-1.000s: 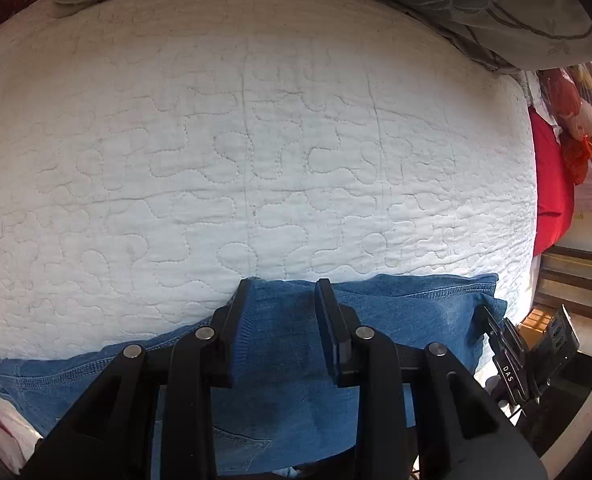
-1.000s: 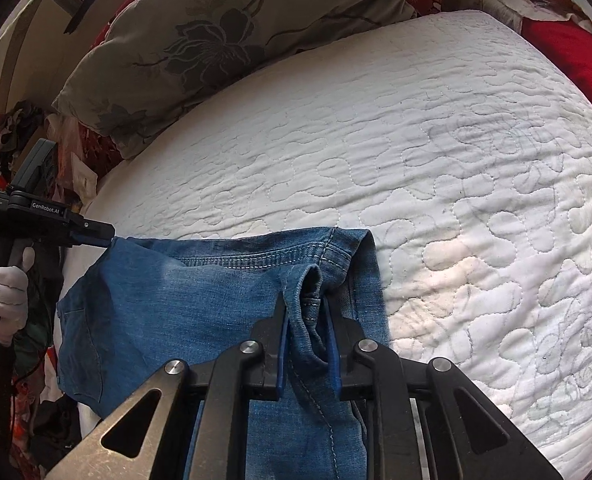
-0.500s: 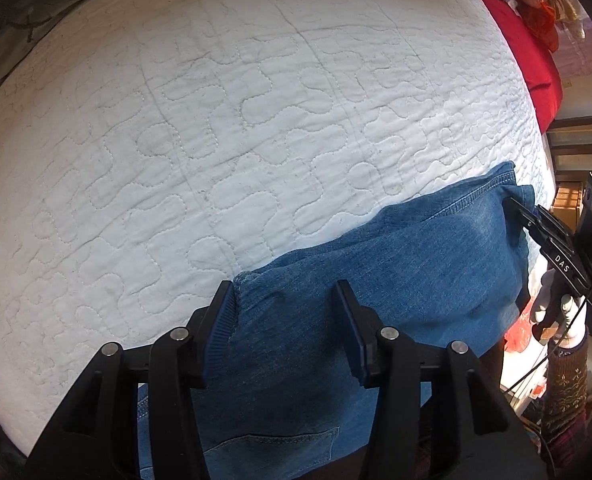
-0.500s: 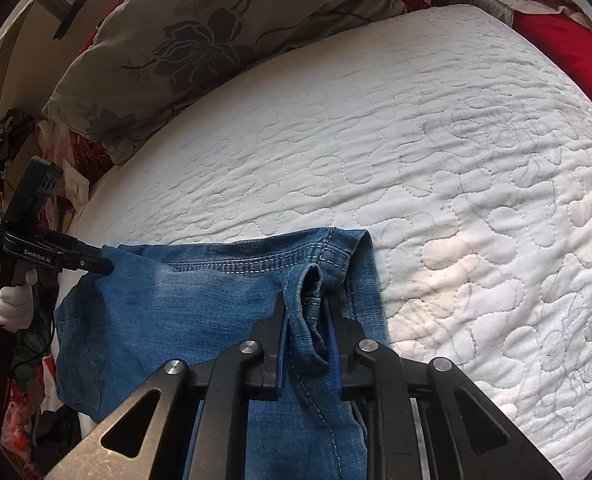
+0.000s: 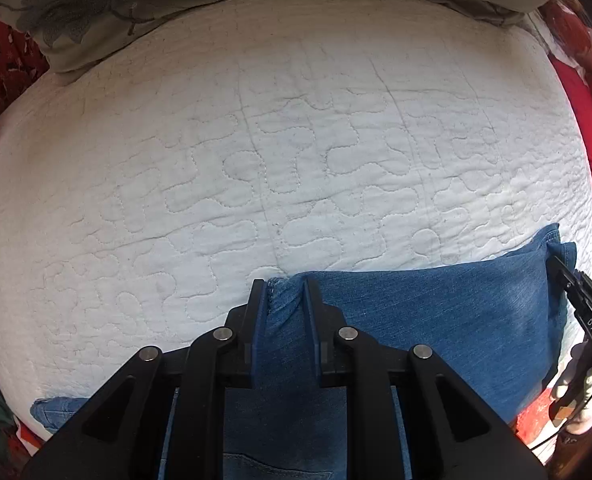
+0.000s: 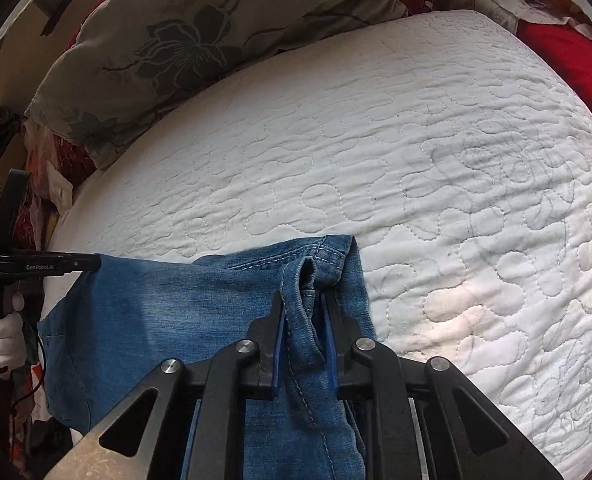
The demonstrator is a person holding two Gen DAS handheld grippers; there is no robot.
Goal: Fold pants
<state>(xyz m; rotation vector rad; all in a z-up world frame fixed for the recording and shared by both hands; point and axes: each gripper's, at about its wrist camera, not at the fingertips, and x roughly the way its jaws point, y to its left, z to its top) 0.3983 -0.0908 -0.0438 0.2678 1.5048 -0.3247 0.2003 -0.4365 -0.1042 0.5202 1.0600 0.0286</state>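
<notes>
Bed w/ white quilted cover [image 5: 256,152]: largest item, fills both views; the far half lies bare, so we have room to fold onto.

Floral pillow [image 6: 200,40]: at the head end, well apart from the work. Red cushion [image 6: 568,56] at the far side edge, also apart.

Jeans [image 5: 436,304]: blue denim, at the near edge of the bed, one stretch pulled across between our two tongs, the rest hanging off the near side. A back pocket shows low in the left wrist view.

Left tongs [image 5: 284,304]: pointing down, jaws have just been closing, now pinching a bunched edge of denim.

Right tongs [image 6: 302,320]: nearly together, pinching a fold of seamed denim at the other corner, near the stitched hem [image 6: 296,256].

Gloved hand [image 6: 6,336]: white glove on the left tool's handle, seen from the right wrist view.

Step in hand, as we judge: both corners gripped, cloth spanned, ready for a fold. Next move calls for lifting both ends together & carrying them over the bare quilt, keeping even tension so neither pinch slips.

In the way: nothing on the quilt; clutter beside the bed [image 6: 0,152] is off to the side, too blurred to name.
</notes>
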